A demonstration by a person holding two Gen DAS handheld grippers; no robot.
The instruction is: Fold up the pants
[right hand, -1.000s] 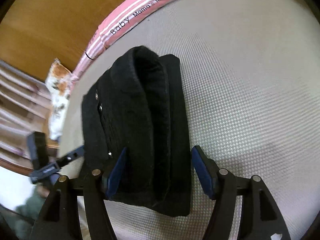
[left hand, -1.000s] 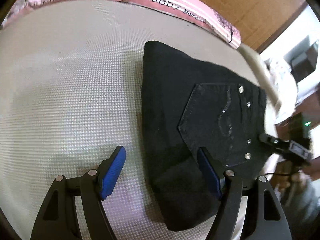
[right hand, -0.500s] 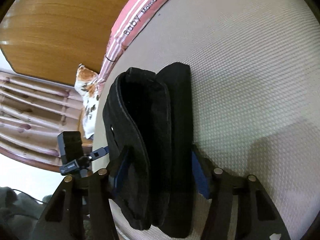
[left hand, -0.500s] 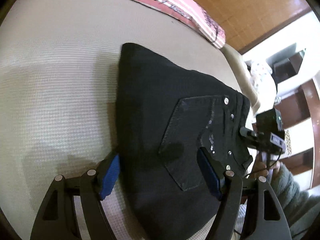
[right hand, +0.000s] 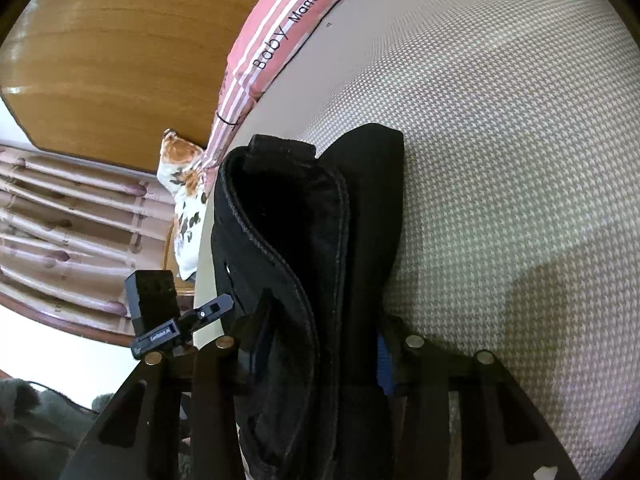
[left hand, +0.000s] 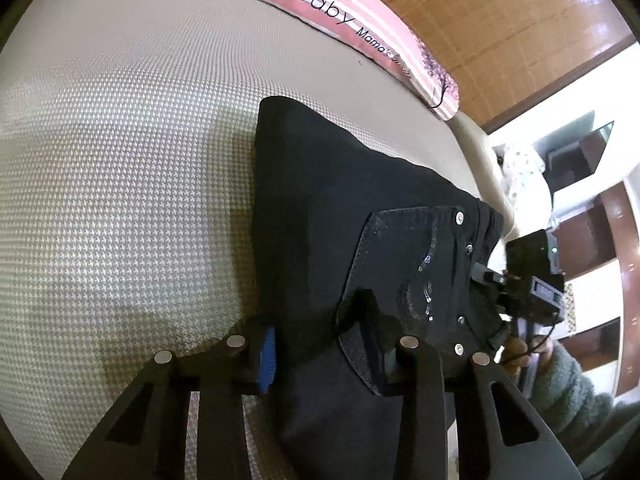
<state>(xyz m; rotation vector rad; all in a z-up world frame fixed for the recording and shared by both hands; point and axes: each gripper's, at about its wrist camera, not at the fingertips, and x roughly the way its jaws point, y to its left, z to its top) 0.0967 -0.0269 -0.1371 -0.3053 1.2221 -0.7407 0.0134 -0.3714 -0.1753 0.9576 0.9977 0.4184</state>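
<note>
A: Black folded pants [left hand: 340, 216] lying on the houndstooth mattress [left hand: 120, 184], on the side away from the pink "Baby" striped cloth [left hand: 360, 24], well apart from it.
B: Left hand-held gripper [left hand: 324, 352]?
A: Clamped on the near end of the pants. Blue pad [left hand: 267, 360] pressed against the outer folded edge, the other finger sunk into the denim at the back pocket [left hand: 408, 280], fabric bunched up around it. Jaws just narrowed onto the cloth.
B: And the right hand-held gripper [right hand: 320, 360]?
A: Also clenched on the pants [right hand: 312, 248], taking the whole stack at the waistband end, layers squeezed between the two fingers, one blue pad [right hand: 383, 364] showing against the thick fold. Jaws just narrowed too.
B: Seen from the left wrist?
A: Right hand-held gripper [left hand: 486, 276] at the pocket side of the pants, on the far side from the cloth's lettering; grey sleeve [left hand: 568, 392] below it.
B: Beyond the cloth?
A: Wooden headboard [right hand: 112, 40].
</note>
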